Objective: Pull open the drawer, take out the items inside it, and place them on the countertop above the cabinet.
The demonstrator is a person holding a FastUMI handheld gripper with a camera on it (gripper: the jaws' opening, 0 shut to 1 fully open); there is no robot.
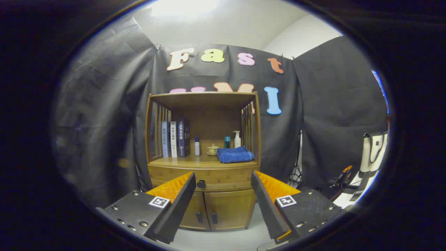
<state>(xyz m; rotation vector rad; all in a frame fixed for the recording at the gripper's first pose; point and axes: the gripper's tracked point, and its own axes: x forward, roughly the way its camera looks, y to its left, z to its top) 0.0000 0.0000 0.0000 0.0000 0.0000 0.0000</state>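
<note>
- Tongs [223, 181] were spread wide, released, gripping nothing and touching nothing.
- Cabinet [204, 205] stood well beyond them; its drawer [223, 176] was shut, with the knob [201, 184] showing between the fingers, nearer the left one.
- Table [181, 162] above the drawer carried books [175, 138], a small bottle [197, 146], a cup [212, 149], a blue towel [235, 154] and a pump bottle [237, 139].

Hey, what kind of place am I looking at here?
Probably a staged recording booth, not a real home: black cloth walls hang behind a lone wooden cabinet holding books and a blue towel. The gripper, jaws open, faces its closed drawer.
</note>
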